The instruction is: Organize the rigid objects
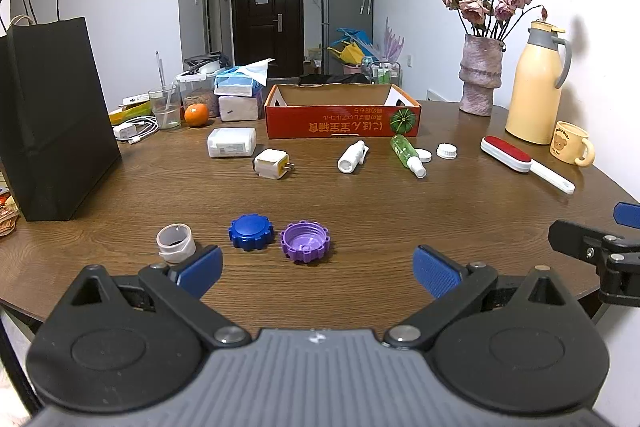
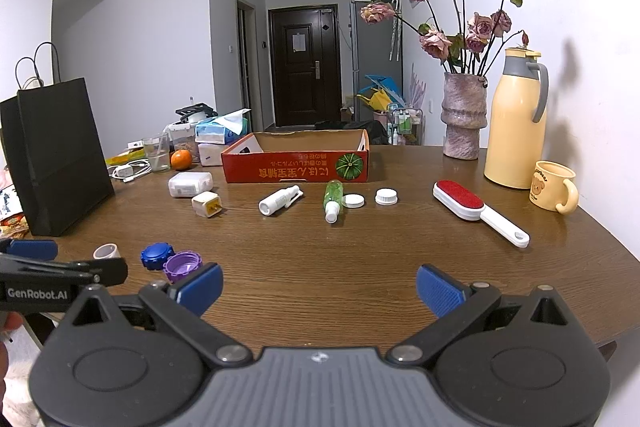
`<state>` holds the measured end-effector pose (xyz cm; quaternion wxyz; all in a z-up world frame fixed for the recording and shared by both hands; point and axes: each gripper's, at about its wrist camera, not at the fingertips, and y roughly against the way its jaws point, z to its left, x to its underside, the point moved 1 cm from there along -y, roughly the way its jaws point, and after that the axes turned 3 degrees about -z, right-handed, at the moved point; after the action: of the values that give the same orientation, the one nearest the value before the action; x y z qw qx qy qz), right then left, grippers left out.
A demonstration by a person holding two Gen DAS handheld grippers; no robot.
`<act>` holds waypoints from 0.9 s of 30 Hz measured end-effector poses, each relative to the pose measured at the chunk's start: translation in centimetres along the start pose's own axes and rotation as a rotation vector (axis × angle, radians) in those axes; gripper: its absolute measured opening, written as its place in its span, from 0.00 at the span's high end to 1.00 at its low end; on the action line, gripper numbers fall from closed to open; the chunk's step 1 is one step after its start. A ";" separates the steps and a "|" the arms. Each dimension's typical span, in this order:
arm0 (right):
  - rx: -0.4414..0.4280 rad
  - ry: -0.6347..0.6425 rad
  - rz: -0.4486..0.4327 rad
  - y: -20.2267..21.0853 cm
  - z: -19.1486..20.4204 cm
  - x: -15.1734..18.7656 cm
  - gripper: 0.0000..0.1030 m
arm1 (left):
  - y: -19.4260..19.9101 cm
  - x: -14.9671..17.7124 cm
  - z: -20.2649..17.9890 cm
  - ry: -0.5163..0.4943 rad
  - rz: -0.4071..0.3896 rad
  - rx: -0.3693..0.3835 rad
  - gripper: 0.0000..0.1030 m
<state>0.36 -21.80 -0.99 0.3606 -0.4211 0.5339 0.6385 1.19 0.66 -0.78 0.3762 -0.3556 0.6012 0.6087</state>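
Note:
My left gripper (image 1: 318, 269) stands open above the near table edge, nothing between its blue pads. Just ahead of it lie a purple cap (image 1: 305, 241), a blue cap (image 1: 251, 231) and a white ring-shaped cap (image 1: 175, 242). My right gripper (image 2: 319, 289) is open too, holding nothing, to the right of those caps (image 2: 182, 266). Farther back an open red cardboard box (image 1: 342, 121) stands empty. In front of it lie a white charger (image 1: 231, 142), a plug adapter (image 1: 272, 164), a white spray bottle (image 1: 352, 157), a green spray bottle (image 1: 406, 151), two white lids (image 1: 447, 151) and a red lint brush (image 1: 520, 157).
A black paper bag (image 1: 52, 119) stands at the left. A vase of dried roses (image 1: 480, 79), a yellow thermos (image 1: 534, 87) and a yellow mug (image 1: 570, 143) line the right. An orange (image 1: 196, 115), a glass, tissue boxes and cables crowd the back left.

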 end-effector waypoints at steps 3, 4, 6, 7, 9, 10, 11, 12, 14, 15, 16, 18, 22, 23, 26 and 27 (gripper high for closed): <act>0.000 0.000 0.000 0.0 0.2 -0.1 0.00 | 0.0 0.0 0.0 -0.001 0.000 0.000 0.00; -0.001 0.000 0.000 0.0 0.0 -0.1 0.00 | 0.0 0.0 0.0 -0.001 0.000 0.000 0.00; 0.000 0.002 -0.002 0.0 -0.1 0.0 0.00 | 0.0 0.0 -0.1 -0.001 -0.001 0.001 0.00; 0.000 0.002 -0.002 0.0 -0.1 0.0 0.00 | 0.0 -0.1 -0.1 -0.001 -0.001 0.003 0.00; 0.001 0.002 -0.002 0.1 0.0 0.0 0.00 | 0.1 -0.1 -0.1 -0.001 -0.001 0.002 0.00; 0.001 0.002 -0.002 0.1 0.0 0.0 0.00 | 0.1 -0.1 -0.1 0.000 -0.002 0.002 0.00; 0.000 0.002 -0.003 0.1 -0.1 0.0 0.00 | 0.1 -0.1 -0.1 0.001 -0.001 0.002 0.00; 0.000 0.002 -0.003 0.1 -0.2 0.0 0.00 | 0.1 -0.1 -0.1 0.001 -0.001 0.001 0.00; 0.001 0.003 -0.003 0.1 -0.2 0.0 0.00 | 0.1 -0.2 -0.1 0.003 -0.002 0.000 0.00; 0.001 0.003 -0.003 0.1 0.0 0.0 0.00 | 0.1 -0.2 -0.1 0.004 -0.003 0.000 0.00; 0.001 0.003 -0.002 0.1 0.0 0.0 0.00 | 0.1 -0.2 -0.1 0.005 -0.003 -0.001 0.00; 0.000 0.003 -0.003 0.1 -0.1 0.0 0.00 | 0.1 -0.2 0.0 0.004 -0.003 -0.001 0.00; -0.001 0.004 -0.004 0.2 -0.1 -0.2 0.00 | 0.1 -0.2 0.0 0.005 -0.004 0.000 0.00; -0.001 0.004 -0.004 0.2 0.0 -0.2 0.00 | 0.1 -0.2 0.0 0.005 -0.004 0.000 0.00; 0.000 0.004 -0.004 0.2 -0.1 -0.1 0.00 | 0.1 -0.2 0.1 0.005 -0.004 0.001 0.00; 0.000 0.004 -0.004 0.2 -0.1 -0.1 0.00 | 0.1 -0.2 0.1 0.005 -0.004 0.000 0.00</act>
<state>0.24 -21.98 -0.78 0.3606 -0.4236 0.5338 0.6368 1.19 0.72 -0.58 0.3759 -0.3582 0.6017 0.6069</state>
